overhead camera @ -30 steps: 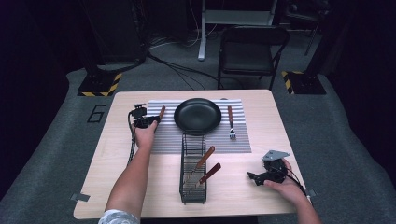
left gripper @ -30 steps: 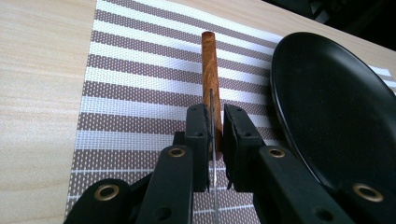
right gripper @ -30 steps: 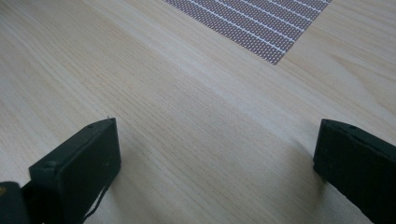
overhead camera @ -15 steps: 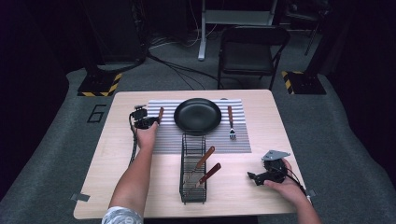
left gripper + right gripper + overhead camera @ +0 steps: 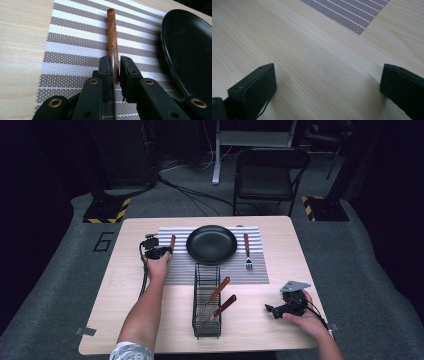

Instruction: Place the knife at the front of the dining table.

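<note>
1. High view: pale wood desk [image 5: 125, 320] in a dark room, with a striped placemat [image 5: 260, 270] across the far half. The left claw [image 5: 162, 251] sits at the mat's left edge beside the black pan [image 5: 211, 244]; the right claw [image 5: 272, 310] rests near the desk's right front corner.
2. Left gripper view: the left claw [image 5: 114, 72] is clamped on the thin blade of a wooden-handled knife [image 5: 111, 30] lying on the mat, just left of the pan [image 5: 190, 50].
3. Right gripper view: the right claw [image 5: 328, 82] is spread wide over bare desk [image 5: 287, 45], holding nothing.
</note>
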